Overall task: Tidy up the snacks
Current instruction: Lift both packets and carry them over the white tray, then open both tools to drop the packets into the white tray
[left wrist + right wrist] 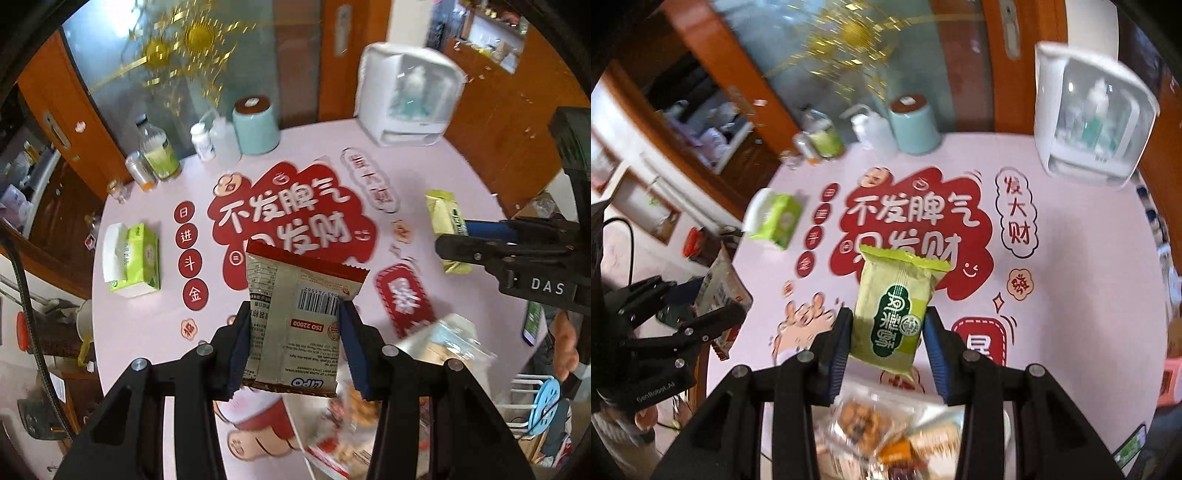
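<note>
My left gripper [293, 314] is shut on a beige and red snack packet [295, 325] with a barcode, held above the pink table [147, 325]. My right gripper [888, 321] is shut on a green snack packet [894, 314], also held above the table. Each gripper shows in the other's view: the right one with the green packet [445, 229] at the right edge, the left one with the beige packet [720, 288] at the left edge. A pile of clear-wrapped snacks [871, 424] lies below both grippers, also blurred in the left wrist view [354, 417].
A green tissue pack [135, 256] lies at the table's left. Bottles [160, 155], a teal canister [255, 125] and a white appliance [410, 92] stand along the far edge. Red printed characters cover the table's middle. A phone [532, 321] lies at the right edge.
</note>
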The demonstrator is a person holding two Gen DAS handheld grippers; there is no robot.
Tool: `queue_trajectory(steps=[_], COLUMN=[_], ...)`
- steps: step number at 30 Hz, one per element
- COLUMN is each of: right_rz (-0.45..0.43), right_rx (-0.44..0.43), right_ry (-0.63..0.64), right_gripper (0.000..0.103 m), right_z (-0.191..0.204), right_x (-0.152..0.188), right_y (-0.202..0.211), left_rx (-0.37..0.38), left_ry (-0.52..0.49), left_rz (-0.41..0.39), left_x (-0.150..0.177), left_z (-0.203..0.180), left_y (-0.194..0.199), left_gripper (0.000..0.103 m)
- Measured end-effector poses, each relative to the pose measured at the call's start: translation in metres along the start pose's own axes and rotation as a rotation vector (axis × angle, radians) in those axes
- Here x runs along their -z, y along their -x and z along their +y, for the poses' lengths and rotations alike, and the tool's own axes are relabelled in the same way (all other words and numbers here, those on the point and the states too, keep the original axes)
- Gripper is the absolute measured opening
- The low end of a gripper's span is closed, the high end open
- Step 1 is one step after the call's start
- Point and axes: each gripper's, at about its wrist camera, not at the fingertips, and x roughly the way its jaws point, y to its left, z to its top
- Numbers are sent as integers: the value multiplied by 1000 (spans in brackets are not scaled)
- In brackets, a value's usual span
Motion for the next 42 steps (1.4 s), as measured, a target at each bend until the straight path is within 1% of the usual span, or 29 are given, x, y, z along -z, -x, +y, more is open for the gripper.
queue_trajectory(steps=[4,6,10,16,21,26,29,31,34,37,39,42], right_rz=[-31,-46,-89,-167,-200,-190,-168,-153,-131,-99,-80,-64], right_rx=[-18,-8,21,30,44,46,51,51,71,85,97,121], right_ry=[54,81,135,151,122,83,63,49,39,26,25,41], right_gripper=[39,39,39,39,39,39,39,39,39,39,39,39], right_z=[7,9,16,20,16,9,6,4,3,4,5,10], right_x=[35,52,92,141,171,188,197,203,212,219,223,226], right_y=[34,46,69,92,93,81,70,64,50,35,28,20], left_rx=[25,41,75,76,80,128,137,132,102,47,38,53], left_ry=[-11,-12,6,34,58,124,149,150,144,134,132,141], left_rz=[-43,-62,-79,-122,-131,-119,-109,-101,-88,-73,-53,-20], left_x=[30,48,80,123,156,182,193,199,209,216,220,224], left_z=[-29,-42,-60,-77,-86,-88,-89,-91,-95,-99,-100,-100], left_y=[42,58,76,84,71,51,36,27,14,-2,-14,-27], left_gripper=[44,44,44,44,44,44,44,44,45,45,45,45])
